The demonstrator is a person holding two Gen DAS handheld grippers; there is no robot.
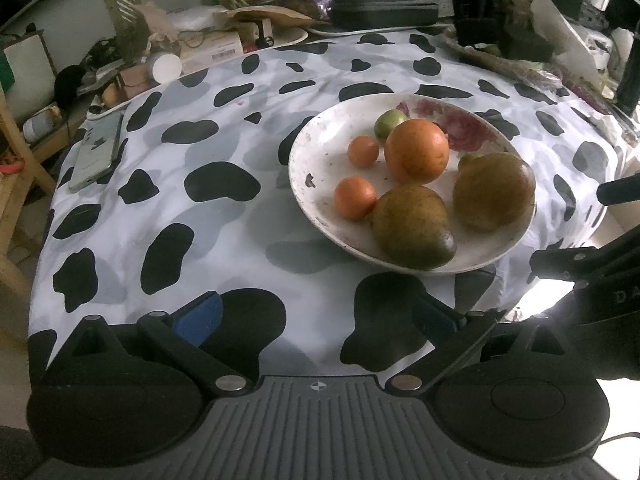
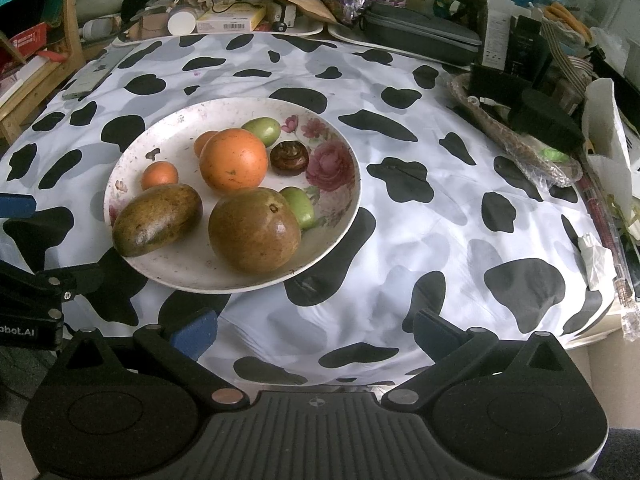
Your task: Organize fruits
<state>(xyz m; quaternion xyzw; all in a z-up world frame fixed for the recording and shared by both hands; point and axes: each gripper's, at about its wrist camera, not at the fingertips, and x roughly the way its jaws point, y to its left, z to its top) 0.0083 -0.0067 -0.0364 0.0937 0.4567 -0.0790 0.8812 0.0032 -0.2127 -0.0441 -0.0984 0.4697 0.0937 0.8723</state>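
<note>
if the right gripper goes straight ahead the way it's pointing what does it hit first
Probably only the cow-patterned black-and-white tablecloth. The open right gripper points just right of the white floral plate; beyond lies the dark zippered case. Depth is uncertain.

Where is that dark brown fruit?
In the right wrist view, the brown fruit sits on the plate, right of the big orange, below a green fruit.

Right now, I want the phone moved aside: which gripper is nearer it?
Left. The left gripper has the phone ahead-left; the right gripper sits farther right.
</note>
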